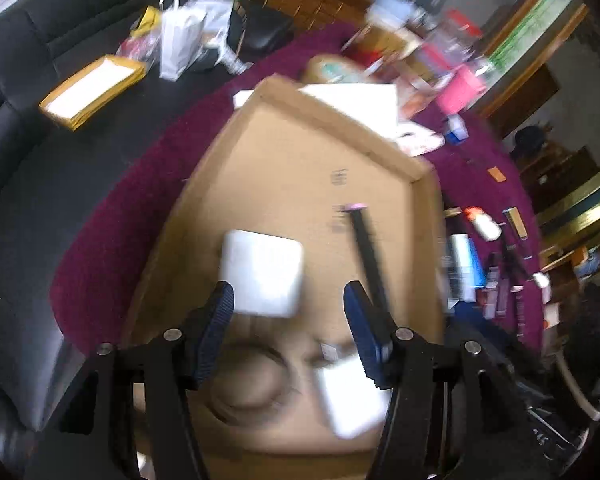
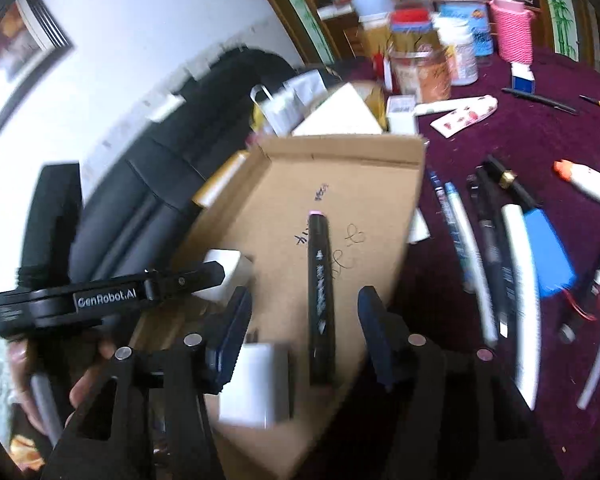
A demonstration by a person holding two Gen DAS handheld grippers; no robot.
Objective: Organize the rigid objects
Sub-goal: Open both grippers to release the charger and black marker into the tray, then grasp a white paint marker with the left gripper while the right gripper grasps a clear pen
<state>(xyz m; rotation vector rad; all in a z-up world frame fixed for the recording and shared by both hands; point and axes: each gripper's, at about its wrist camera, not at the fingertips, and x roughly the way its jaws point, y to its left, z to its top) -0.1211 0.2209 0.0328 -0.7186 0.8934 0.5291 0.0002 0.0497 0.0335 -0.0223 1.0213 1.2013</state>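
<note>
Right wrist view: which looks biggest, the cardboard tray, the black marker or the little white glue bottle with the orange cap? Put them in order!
1. cardboard tray, by far the biggest.
2. black marker, long and thin, lying in the tray.
3. glue bottle, smallest, though it sits farther from the camera, so it may look smaller than it is.

On the black body of the left gripper [image 2: 112, 300], which I see from the right wrist camera, I read "GenRobot.AI" in white. The black marker [image 2: 320, 300] in the cardboard tray [image 2: 360, 184] bears white print too blurred to read, and the ink scribbles on the tray's floor are illegible.
</note>
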